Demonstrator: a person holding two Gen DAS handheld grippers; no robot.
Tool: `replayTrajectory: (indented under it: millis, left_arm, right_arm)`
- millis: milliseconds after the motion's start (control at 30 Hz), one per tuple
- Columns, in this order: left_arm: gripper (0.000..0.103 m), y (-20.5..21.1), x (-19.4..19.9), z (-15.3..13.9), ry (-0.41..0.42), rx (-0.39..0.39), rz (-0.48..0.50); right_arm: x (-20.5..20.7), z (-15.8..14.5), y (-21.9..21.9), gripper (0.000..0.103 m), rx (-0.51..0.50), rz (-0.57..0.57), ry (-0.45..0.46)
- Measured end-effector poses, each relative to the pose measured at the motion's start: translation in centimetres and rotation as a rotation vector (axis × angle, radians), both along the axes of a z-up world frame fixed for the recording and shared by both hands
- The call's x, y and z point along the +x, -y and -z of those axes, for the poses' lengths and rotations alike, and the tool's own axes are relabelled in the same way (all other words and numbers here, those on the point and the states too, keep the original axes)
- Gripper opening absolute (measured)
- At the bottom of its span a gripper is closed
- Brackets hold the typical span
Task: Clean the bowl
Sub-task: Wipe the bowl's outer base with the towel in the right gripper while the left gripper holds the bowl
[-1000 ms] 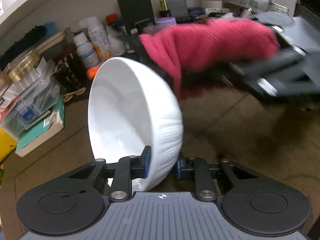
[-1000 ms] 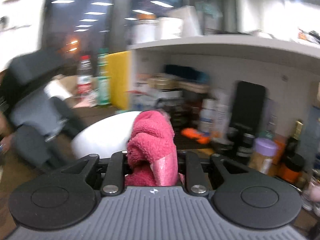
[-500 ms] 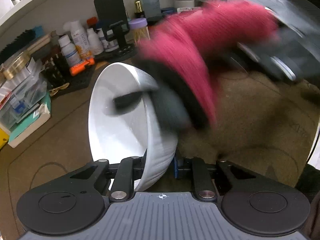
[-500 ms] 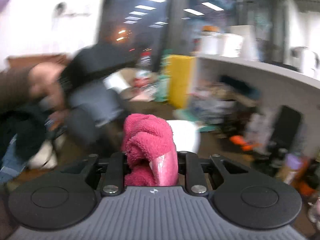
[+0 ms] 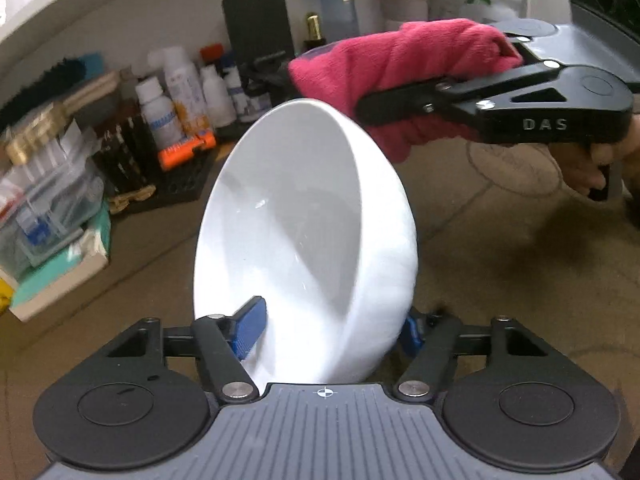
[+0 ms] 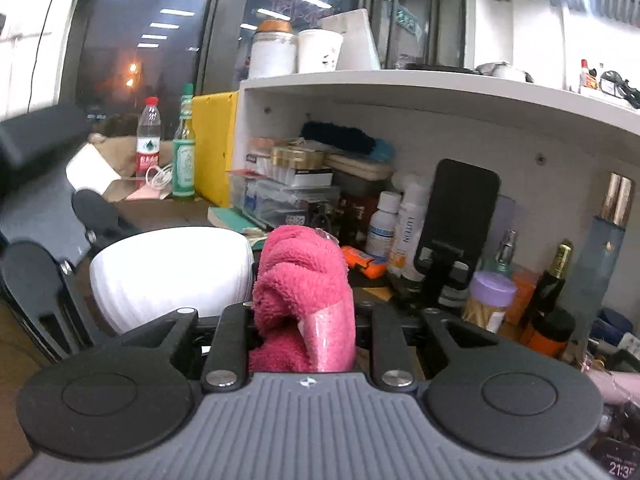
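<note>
A white bowl [image 5: 312,220] stands tilted on its edge, its hollow facing left, with its lower rim between the jaws of my left gripper [image 5: 330,334]. Those jaws are opening: the blue pads [image 5: 248,332] stand apart from the bowl wall on both sides. My right gripper [image 6: 304,312] is shut on a bunched pink cloth [image 6: 304,280]. In the left wrist view the cloth [image 5: 400,64] hovers just behind the bowl's upper rim, outside the hollow. In the right wrist view the bowl [image 6: 168,268] lies left of the cloth.
A low shelf [image 6: 400,84] at the back is crowded with bottles [image 5: 176,96], a black phone stand [image 6: 456,216], an orange tool [image 5: 184,152] and stacked boxes [image 5: 52,208]. Brown tabletop [image 5: 500,264] spreads to the right. A hand [image 5: 588,168] grips the right tool's handle.
The left jaws have spread away from the bowl's rim. The right gripper with the cloth has drawn out of the bowl's hollow and now sits behind its upper rim.
</note>
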State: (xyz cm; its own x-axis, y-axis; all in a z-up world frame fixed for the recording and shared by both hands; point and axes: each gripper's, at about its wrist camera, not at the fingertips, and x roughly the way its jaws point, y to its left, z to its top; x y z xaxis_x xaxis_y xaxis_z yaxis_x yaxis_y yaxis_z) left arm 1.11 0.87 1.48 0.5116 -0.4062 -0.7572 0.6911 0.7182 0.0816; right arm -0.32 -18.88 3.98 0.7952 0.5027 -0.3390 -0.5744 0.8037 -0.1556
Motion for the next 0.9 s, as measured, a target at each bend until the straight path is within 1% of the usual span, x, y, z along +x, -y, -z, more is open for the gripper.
replayTrajectory:
  millis: [33, 100, 200, 367, 467, 533, 633, 667, 700, 767, 800, 867, 900]
  left_arm:
    - [0.047, 0.0, 0.0, -0.1, -0.008, -0.005, -0.007]
    - [0.041, 0.3, -0.3, -0.4, -0.021, 0.011, -0.021]
    - [0.035, 0.5, -0.8, -1.0, -0.052, 0.032, -0.028]
    - [0.035, 0.3, -1.5, -1.0, -0.061, 0.056, -0.014]
    - [0.035, 0.1, -1.4, -1.1, -0.068, 0.050, -0.006]
    - [0.033, 0.1, -1.5, -1.3, -0.079, 0.042, 0.011]
    - [0.031, 0.2, -1.8, -1.5, -0.086, 0.039, 0.036]
    - [0.031, 0.2, -1.9, -1.5, -0.084, 0.041, 0.039]
    - [0.031, 0.2, -1.9, -1.4, -0.081, 0.042, 0.039]
    - [0.033, 0.3, -2.1, -1.4, -0.059, 0.051, 0.028]
    - [0.036, 0.3, -2.3, -1.3, -0.037, 0.062, 0.018]
    - [0.049, 0.4, -2.6, -1.1, 0.003, 0.094, 0.004]
    - [0.063, 0.6, -2.7, -0.9, 0.027, 0.114, 0.000]
  right_arm:
    - [0.0, 0.0, 0.1, 0.023, 0.002, -0.004, 0.000]
    - [-0.5, -0.1, 0.2, 0.023, 0.006, -0.028, -0.007]
    - [-2.4, -0.1, -0.9, 0.024, -0.029, -0.132, -0.011]
    - [-6.5, -0.5, -1.9, 0.024, -0.057, -0.285, -0.018]
    - [-9.1, -0.8, -2.4, 0.023, -0.069, -0.384, -0.028]
    - [-10.3, -1.1, -2.5, 0.024, -0.078, -0.430, -0.030]
    - [-11.3, -1.6, -2.8, 0.024, -0.125, -0.454, -0.004]
    - [-11.1, -1.8, -2.7, 0.024, -0.124, -0.451, -0.005]
    - [-10.1, -2.1, -2.6, 0.024, -0.115, -0.422, -0.008]
    - [-8.5, -2.2, -2.5, 0.024, -0.102, -0.360, -0.007]
    - [-7.8, -2.2, -2.5, 0.024, -0.096, -0.331, -0.005]
    - [-5.7, -2.1, -2.4, 0.024, -0.072, -0.268, -0.011]
    - [-4.8, -2.0, -2.4, 0.024, -0.055, -0.243, -0.015]
